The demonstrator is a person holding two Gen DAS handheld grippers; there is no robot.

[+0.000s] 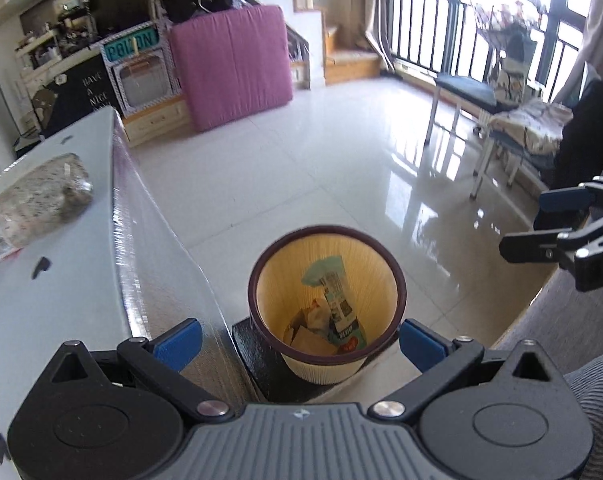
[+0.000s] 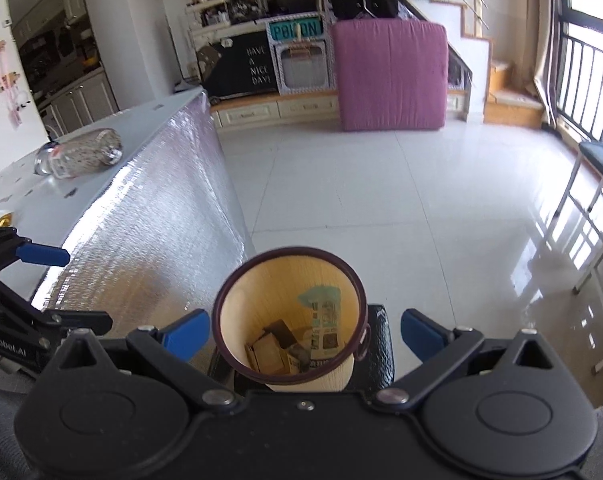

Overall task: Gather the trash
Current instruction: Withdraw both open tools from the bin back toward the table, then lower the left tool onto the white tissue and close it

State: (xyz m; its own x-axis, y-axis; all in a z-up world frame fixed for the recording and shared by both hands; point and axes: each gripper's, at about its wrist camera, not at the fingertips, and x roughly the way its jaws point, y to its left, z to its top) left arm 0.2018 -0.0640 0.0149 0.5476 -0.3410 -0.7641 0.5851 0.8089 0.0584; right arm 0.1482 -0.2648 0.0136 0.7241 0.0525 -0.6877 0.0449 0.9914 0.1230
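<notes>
Nearest the lens, the left gripper has its blue pads spread wide with nothing between them, and the right gripper is likewise open and empty. Both hang over the waste basket, which stands on the floor just beyond and below the fingertips, at the foot of the table; paper scraps and a printed wrapper already lie at its bottom. The one piece still out in plain sight appears to be the plastic bottle, lying on its side on the white table. From the left gripper it sits ahead and well to the left, higher than the basket; from the right gripper it is farther off, up and to the left across the table edge, beyond the other tool. Its long axis runs slantwise, cap end toward the person and base pointing away to the right. By my judgement the left gripper is the nearer one, and it would have to swing left and close across the bottle's narrow width, not along its length.
</notes>
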